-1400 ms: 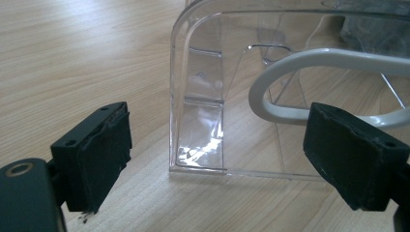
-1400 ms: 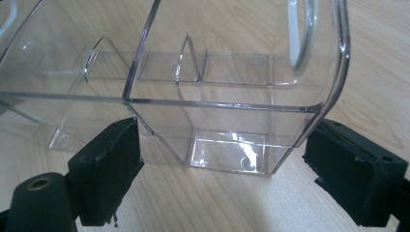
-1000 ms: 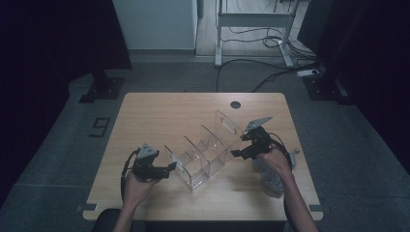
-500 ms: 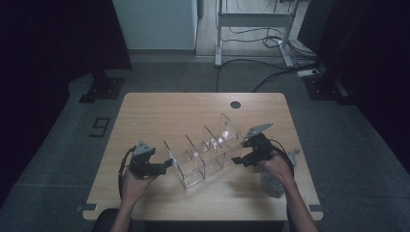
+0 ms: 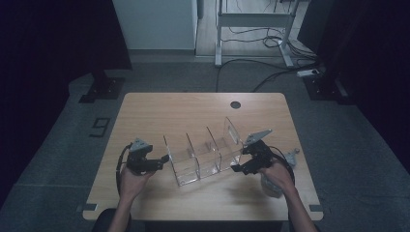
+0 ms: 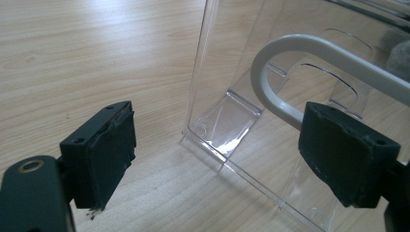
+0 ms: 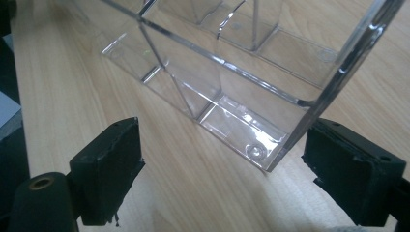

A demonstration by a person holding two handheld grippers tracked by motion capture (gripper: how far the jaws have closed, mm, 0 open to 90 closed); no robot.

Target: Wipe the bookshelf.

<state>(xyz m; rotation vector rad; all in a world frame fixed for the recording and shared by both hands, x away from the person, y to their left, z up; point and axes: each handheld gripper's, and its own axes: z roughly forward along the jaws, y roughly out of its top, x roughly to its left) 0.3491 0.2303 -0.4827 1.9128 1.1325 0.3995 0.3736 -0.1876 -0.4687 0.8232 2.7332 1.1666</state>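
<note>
Both grippers, left (image 5: 163,159) and right (image 5: 235,168), released, flanking clear acrylic divided organizer (image 5: 205,152) on wooden table (image 5: 193,108); approach step; next: close on end walls

The table (image 5: 193,108) is light wood with rounded corners and a dark round hole (image 5: 235,104) near its far edge. Just off the table's right edge lies a small grey object (image 5: 292,156), too small to identify. On the grey floor left of the table sits a dark mark shaped like a 9 (image 5: 100,127); beyond the table's far edge stand a white cabinet (image 5: 154,24), a metal frame (image 5: 251,29) with cables (image 5: 270,79), and a power strip (image 5: 309,73).
</note>
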